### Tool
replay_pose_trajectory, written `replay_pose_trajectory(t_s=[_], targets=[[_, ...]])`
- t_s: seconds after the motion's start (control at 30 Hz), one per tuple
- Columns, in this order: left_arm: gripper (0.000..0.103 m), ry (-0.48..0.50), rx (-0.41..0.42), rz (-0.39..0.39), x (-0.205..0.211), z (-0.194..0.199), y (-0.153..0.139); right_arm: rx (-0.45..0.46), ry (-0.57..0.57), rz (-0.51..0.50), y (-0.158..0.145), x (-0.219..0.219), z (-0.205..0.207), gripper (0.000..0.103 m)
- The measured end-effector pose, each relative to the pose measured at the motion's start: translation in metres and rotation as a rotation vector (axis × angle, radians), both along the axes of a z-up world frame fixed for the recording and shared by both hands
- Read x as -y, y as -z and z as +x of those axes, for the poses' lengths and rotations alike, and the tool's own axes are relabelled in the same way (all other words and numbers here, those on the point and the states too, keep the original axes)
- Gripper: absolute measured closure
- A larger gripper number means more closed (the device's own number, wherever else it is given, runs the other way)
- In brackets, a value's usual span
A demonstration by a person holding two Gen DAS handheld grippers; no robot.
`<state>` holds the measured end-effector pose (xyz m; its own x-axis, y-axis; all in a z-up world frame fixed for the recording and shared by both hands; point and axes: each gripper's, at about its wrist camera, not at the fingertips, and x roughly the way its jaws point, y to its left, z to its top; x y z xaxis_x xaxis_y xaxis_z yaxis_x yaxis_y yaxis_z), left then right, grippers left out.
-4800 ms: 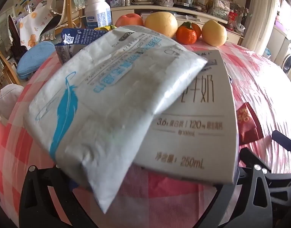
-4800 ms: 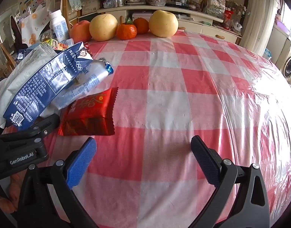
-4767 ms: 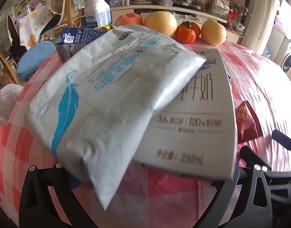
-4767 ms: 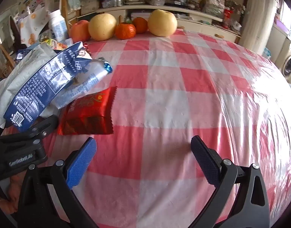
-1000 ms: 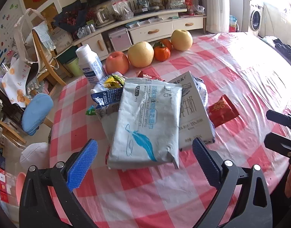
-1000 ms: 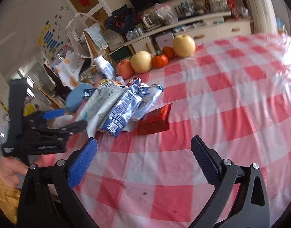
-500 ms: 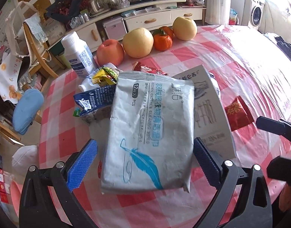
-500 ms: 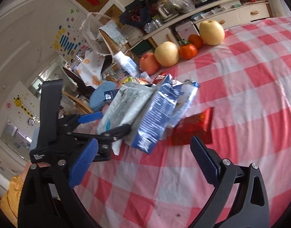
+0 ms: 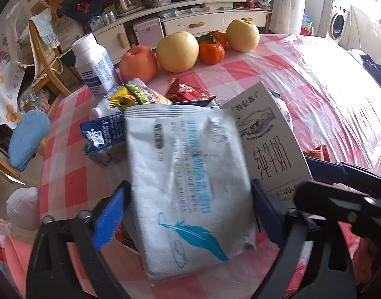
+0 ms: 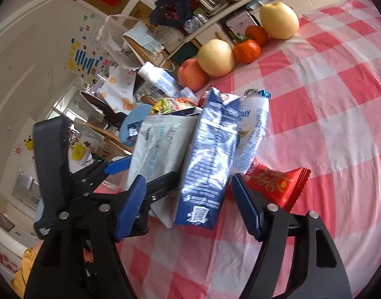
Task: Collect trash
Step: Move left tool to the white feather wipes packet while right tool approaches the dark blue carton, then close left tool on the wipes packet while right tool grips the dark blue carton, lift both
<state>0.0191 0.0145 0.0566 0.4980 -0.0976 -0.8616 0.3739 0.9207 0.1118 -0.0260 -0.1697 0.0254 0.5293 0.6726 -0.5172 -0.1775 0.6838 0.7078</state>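
Both hand-held grippers point downward. The left hand-held gripper (image 9: pixel 190 214) is closing, a white packet between its blue pads. The right hand-held gripper (image 10: pixel 189 210) is closing around a blue carton.

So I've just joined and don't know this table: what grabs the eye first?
A heap of trash near the table edge, topped by a white wipes pack with the left tool closing around it. The right tool closes around a blue carton; fruit lines the far edge.
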Motion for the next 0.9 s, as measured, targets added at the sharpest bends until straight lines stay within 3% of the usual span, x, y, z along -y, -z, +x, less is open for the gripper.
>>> replay_pose_trajectory(t_s=[0.1, 0.33, 0.4, 0.9], targets=[[0.02, -0.007, -0.003, -0.018, 0.0, 0.0, -0.001, -0.031, 0.007, 0.044, 0.006, 0.003, 0.005, 0.04], [0.025, -0.044, -0.018, -0.106, -0.011, 0.001, -0.006, -0.057, 0.002, 0.036, 0.015, 0.0, 0.01, 0.053], [0.025, -0.056, -0.023, -0.126, -0.014, 0.001, -0.007, -0.065, 0.003, 0.045, 0.018, 0.0, 0.01, 0.063], [0.026, -0.093, 0.053, -0.254, -0.045, -0.021, -0.042, -0.007, -0.021, 0.043, 0.007, -0.003, 0.002, 0.067]])
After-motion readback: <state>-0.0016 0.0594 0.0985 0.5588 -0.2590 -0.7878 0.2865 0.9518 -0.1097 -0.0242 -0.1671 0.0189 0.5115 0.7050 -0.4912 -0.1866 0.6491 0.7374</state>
